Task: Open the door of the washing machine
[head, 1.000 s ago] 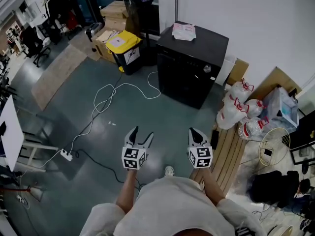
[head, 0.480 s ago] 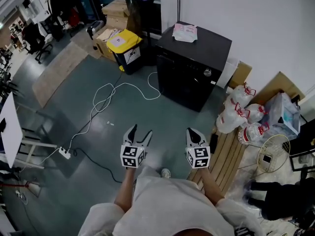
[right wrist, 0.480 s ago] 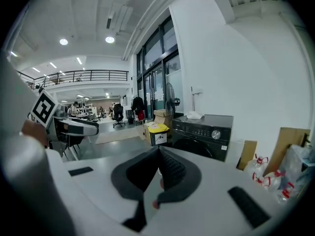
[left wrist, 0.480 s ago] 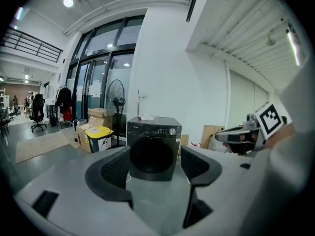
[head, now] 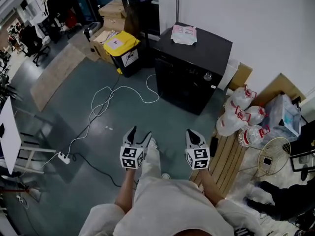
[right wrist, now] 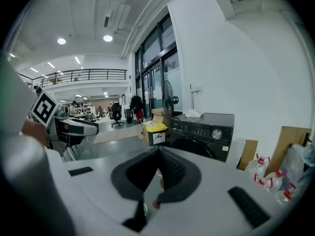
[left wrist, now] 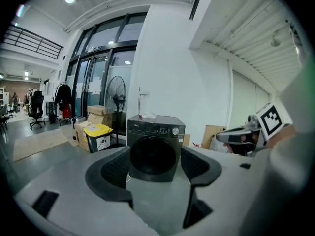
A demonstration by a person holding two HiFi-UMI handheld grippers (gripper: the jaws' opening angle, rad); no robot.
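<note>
The black front-loading washing machine (head: 193, 67) stands against the white wall, its round door (left wrist: 152, 156) closed and facing me. A white packet (head: 184, 33) lies on its top. Both grippers are held over the floor, well short of the machine. My left gripper (head: 140, 134) is open with nothing between its jaws, and the machine shows through the gap of the left gripper (left wrist: 155, 170). My right gripper (head: 194, 135) is shut and empty; in its own view the right gripper (right wrist: 158, 155) has its pads meeting, with the machine (right wrist: 204, 131) ahead to the right.
A white cable (head: 112, 96) snakes across the floor to a power strip (head: 63, 157) on the left. A yellow-lidded bin (head: 121, 51) and cardboard boxes (head: 112, 10) stand left of the machine. Tied plastic bags (head: 240, 111), a wooden pallet (head: 227, 154) and a fan (head: 273, 146) crowd the right.
The person has stepped a little towards the machine; a foot now shows between the grippers. Both grippers keep the same posture and jaw state.
</note>
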